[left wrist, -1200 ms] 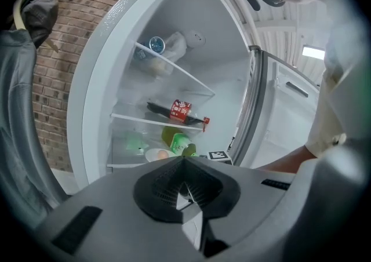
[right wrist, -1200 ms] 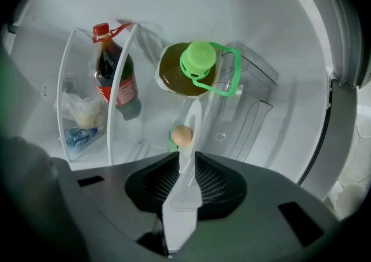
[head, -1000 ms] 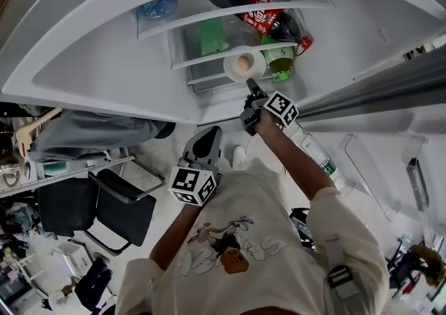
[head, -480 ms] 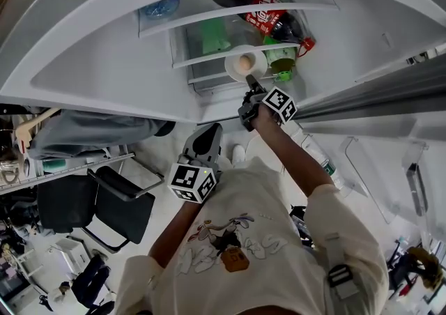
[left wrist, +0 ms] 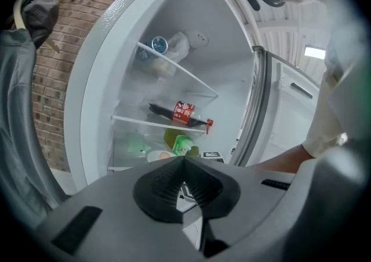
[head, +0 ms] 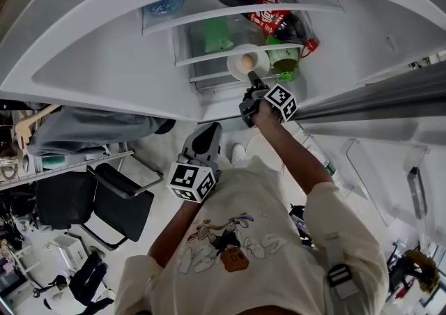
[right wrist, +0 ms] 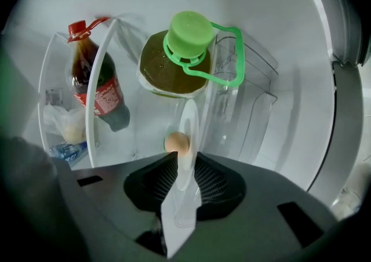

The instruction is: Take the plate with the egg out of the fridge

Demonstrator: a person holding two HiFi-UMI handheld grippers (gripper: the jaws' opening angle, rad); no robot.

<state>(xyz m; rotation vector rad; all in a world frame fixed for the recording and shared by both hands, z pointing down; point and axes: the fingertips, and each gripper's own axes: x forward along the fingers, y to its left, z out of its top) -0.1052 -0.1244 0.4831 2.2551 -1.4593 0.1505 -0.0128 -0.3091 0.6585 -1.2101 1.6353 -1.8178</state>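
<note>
Right gripper (head: 251, 81): clenched on the near rim of the plate (head: 237, 64). Its own view shows the white rim edge-on, pinched between the two ribbed pads (right wrist: 165, 181).
Left gripper (head: 207, 136): jaws pressed together with nothing between them. It is held low in front of the person's chest, well apart from the fridge shelves, and points toward the open compartment.
Plate: small, white and round, at the front edge of the lower shelf inside the fridge (head: 90, 63), just in front of the jug (head: 283, 64). No view shows whether it rests on the shelf or is lifted clear.
Egg (head: 247, 63): brown, sitting near the middle of the plate. In the right gripper view it lies just beyond the jaw tips.
Jug: holds a dark olive liquid and has a bright green cap and a green loop handle. It stands behind the plate.
Cola bottle (head: 273, 21): lies on its side on the shelf above the plate, with a red label, a red cap and dark contents.
Top shelf: a blue round item (head: 162, 5), too small to identify.
Fridge door (head: 380, 146): swung open at the person's right, with clear bins on its inner face.
Person: cream printed shirt (head: 237, 237), right arm stretched into the fridge.
Room: a black chair (head: 104, 202) on the floor at the left.
</note>
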